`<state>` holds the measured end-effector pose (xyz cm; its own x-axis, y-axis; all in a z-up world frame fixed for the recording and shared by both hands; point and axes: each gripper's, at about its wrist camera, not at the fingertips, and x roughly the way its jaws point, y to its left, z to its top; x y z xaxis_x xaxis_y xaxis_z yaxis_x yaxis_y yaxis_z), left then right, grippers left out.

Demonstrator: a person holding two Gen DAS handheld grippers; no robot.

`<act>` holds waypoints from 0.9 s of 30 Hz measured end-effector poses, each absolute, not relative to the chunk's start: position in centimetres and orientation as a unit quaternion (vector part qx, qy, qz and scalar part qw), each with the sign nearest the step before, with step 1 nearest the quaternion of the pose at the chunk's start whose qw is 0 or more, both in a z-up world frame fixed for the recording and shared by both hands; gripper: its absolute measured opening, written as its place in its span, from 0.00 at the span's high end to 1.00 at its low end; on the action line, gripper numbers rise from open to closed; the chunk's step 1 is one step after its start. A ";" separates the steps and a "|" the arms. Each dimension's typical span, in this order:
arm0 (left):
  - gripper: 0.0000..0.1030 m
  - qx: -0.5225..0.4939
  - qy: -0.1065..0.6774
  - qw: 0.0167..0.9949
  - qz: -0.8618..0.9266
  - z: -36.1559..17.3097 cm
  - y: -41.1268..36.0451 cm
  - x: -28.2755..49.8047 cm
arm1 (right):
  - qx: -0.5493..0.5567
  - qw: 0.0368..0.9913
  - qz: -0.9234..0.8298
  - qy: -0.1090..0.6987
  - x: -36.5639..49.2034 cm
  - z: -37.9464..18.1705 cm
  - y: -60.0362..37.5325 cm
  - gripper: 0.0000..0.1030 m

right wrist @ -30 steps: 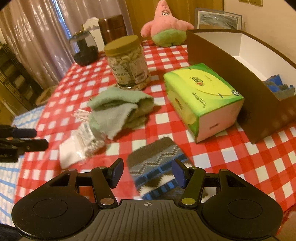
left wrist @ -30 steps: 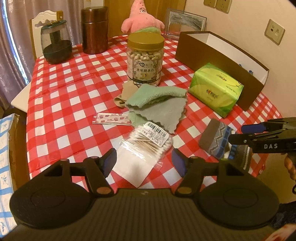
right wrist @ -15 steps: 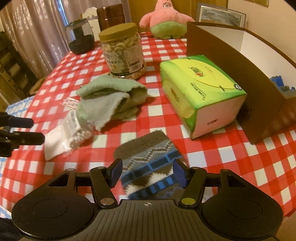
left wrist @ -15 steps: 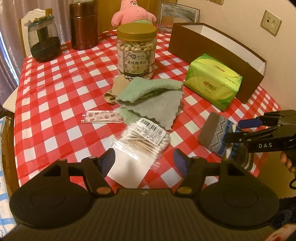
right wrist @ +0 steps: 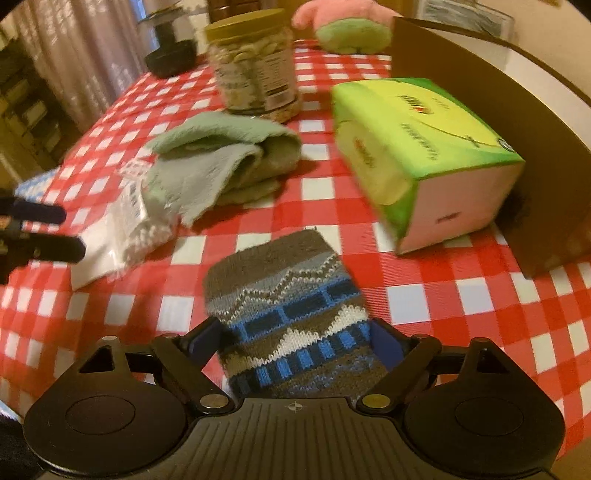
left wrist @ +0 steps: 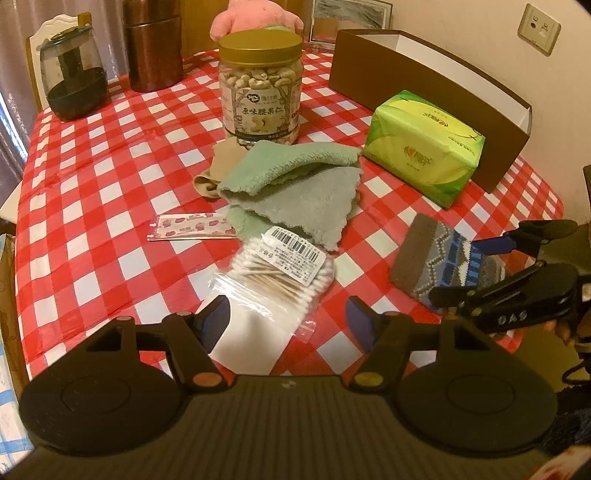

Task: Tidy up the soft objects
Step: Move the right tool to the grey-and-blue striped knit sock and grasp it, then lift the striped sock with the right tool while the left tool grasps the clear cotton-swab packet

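Right claw (right wrist: 295,341) is low over the near right edge of the worktop (left wrist: 92,206), which wears a red-and-white checked cloth; its jaws are spread wide, one blue pad on each side of the knitted brown, grey and blue patterned sock (right wrist: 291,314), pads right at the sock's edges, not clearly squeezing it. Sock lies flat on the cloth, cuff end pointing away toward the green tissue pack (right wrist: 424,155), which sits just beside the tall brown cardboard box with white inside (right wrist: 517,129). From the left wrist view the same sock (left wrist: 436,258) shows at right with the right claw (left wrist: 480,269) straddling its near end. Left claw (left wrist: 284,325) is wide, holding nothing, hanging over the near end of a clear plastic bag of cotton swabs with a barcode label (left wrist: 280,277). Behind the bag: a folded pale-green and grey fleece cloth (left wrist: 295,184), partly over a beige fabric piece (left wrist: 218,170). A strip of pink printed plasters (left wrist: 192,227) lies left of the cloth. Further back, a clear nut jar with gold lid (left wrist: 260,85), a copper-brown metal canister (left wrist: 153,44), a dark glass jar (left wrist: 72,85), and a pink plush toy (left wrist: 255,18), only partly in frame. Right view is motion-blurred, small details unreadable.
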<state>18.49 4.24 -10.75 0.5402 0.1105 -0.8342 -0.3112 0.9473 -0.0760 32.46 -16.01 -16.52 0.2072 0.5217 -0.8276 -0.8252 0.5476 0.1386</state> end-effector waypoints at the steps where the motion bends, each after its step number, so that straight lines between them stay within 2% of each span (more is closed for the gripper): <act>1: 0.35 -0.107 0.465 0.871 0.120 -10.8 4.2 18.6 | -0.182 0.760 0.442 0.440 32.1 -16.7 -15.8 0.17; 5: 0.35 -0.103 0.466 0.871 0.116 -11.0 4.1 18.9 | -0.202 0.759 0.444 0.432 31.7 -16.9 -15.4 0.20; 7: 0.35 -0.102 0.466 0.871 0.115 -11.0 4.0 19.0 | -0.204 0.758 0.448 0.428 31.7 -16.9 -15.5 0.29; 9: 0.35 -0.101 0.466 0.872 0.114 -11.0 4.0 19.1 | -0.202 0.757 0.455 0.424 31.7 -16.6 -15.6 0.46; 10: 0.35 -0.100 0.466 0.872 0.114 -11.1 4.0 19.2 | -0.201 0.756 0.458 0.422 31.7 -16.5 -15.6 0.50; 12: 0.35 -0.098 0.466 0.872 0.114 -11.2 4.0 19.3 | -0.199 0.752 0.467 0.420 31.7 -16.3 -15.6 0.69; 13: 0.35 -0.096 0.466 0.872 0.114 -11.2 4.0 19.4 | -0.197 0.750 0.472 0.421 31.6 -16.2 -15.6 0.72; 17: 0.35 -0.082 0.464 0.875 0.116 -11.4 4.0 19.9 | -0.193 0.748 0.478 0.418 31.5 -15.7 -15.5 0.75; 27: 0.31 -0.030 0.469 0.877 0.102 -13.4 4.3 21.9 | -0.130 0.757 0.462 0.443 33.2 -14.5 -15.7 0.75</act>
<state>21.86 4.28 -13.39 0.5392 0.1501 -0.8287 -0.2068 0.9775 0.0424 33.23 -15.67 -14.53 0.1802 0.5850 -0.7908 -0.8149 0.5390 0.2130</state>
